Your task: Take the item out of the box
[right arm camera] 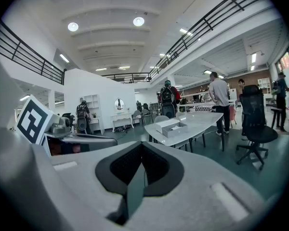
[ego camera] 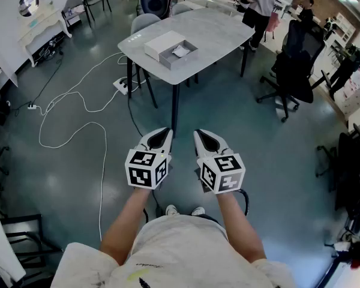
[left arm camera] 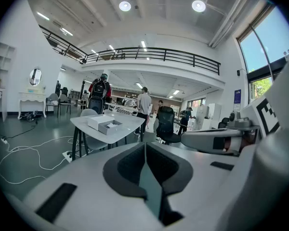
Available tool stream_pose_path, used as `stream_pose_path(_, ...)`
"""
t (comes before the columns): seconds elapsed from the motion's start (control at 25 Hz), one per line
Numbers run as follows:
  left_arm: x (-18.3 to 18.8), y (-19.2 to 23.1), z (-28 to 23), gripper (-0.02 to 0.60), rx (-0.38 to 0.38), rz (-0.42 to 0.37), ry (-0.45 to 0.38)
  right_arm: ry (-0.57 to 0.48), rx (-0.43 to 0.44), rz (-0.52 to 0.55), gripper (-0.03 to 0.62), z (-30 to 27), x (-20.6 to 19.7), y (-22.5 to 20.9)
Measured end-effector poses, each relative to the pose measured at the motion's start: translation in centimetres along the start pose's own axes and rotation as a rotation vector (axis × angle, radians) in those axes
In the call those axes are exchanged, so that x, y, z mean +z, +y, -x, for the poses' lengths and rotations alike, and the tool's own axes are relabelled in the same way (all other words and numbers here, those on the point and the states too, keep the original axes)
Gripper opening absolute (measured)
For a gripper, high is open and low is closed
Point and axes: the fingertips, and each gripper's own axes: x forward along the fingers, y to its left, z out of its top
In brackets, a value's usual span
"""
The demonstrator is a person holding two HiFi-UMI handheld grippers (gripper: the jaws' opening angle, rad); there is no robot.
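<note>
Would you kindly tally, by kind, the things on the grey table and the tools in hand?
White rectangular box piece: 1
Open grey box: 1
White item inside it: 1
Shut white handheld tools (left tool, right tool): 2
Total: 5

Box (ego camera: 162, 43) was white, bench (ego camera: 219, 32) pale grey, floor (ego camera: 60, 179) dark teal, left claw (ego camera: 161, 134) and right claw (ego camera: 204, 135) white, black-padded.

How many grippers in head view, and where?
2. The left gripper and right gripper are side by side over the floor, low centre. Both have jaws together and hold nothing. They are well short of the table with the box. None looks hidden.
</note>
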Motion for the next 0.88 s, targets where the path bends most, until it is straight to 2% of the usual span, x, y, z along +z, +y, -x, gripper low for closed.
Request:
stream_pose_path(0.48,0.2,2.4,-0.2,0.018,-0.006,0.017,-0.004,0.017,0.010,-0.012,0.005,-1.9,-0.3,0.7)
stream_pose_path(0.88,0.4,2.8,-2.6,0.018,-0.014,0.014,0.010,0.012,-0.004,-0.032,0.005,-3.0,-0.2,-1.7)
